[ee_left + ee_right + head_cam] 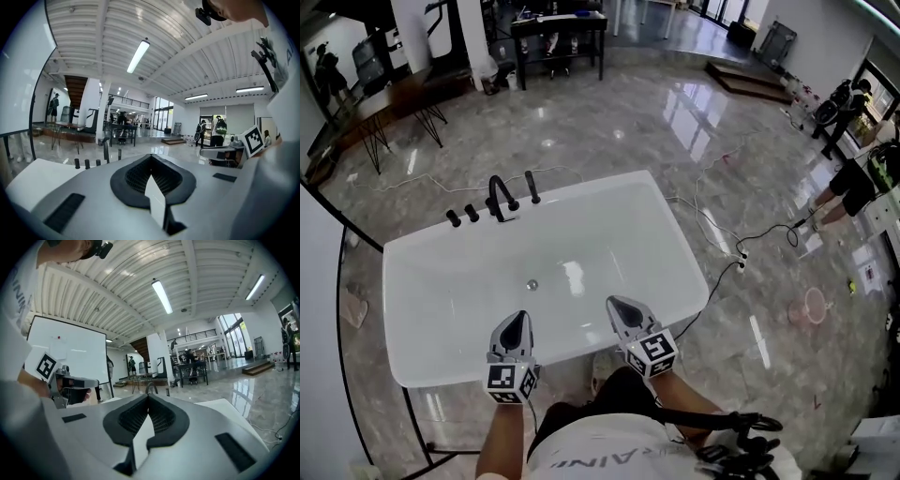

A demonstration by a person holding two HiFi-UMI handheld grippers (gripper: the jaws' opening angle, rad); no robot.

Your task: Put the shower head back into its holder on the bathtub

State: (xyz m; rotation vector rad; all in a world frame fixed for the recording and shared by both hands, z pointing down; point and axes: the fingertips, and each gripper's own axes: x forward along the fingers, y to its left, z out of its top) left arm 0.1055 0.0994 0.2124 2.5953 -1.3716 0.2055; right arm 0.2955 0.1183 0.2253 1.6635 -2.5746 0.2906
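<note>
A white bathtub (680,246) fills the middle of the head view. On its far rim stand a black arched tap (499,195), two black knobs (461,216) and a slim black shower head (532,187), upright in its holder. Both grippers hover over the tub's near rim, far from those fittings. My left gripper (517,317) has its jaws together and holds nothing; its own view (151,157) shows the tap (106,151) and shower head (119,153) well ahead. My right gripper (614,302) is likewise shut and empty (148,397), with the tap (150,387) beyond it.
Cables (741,246) trail over the glossy marble floor right of the tub. A black table (558,33) and a desk (389,98) stand at the back. People (853,183) are at the far right. A curved white panel (319,309) borders the left.
</note>
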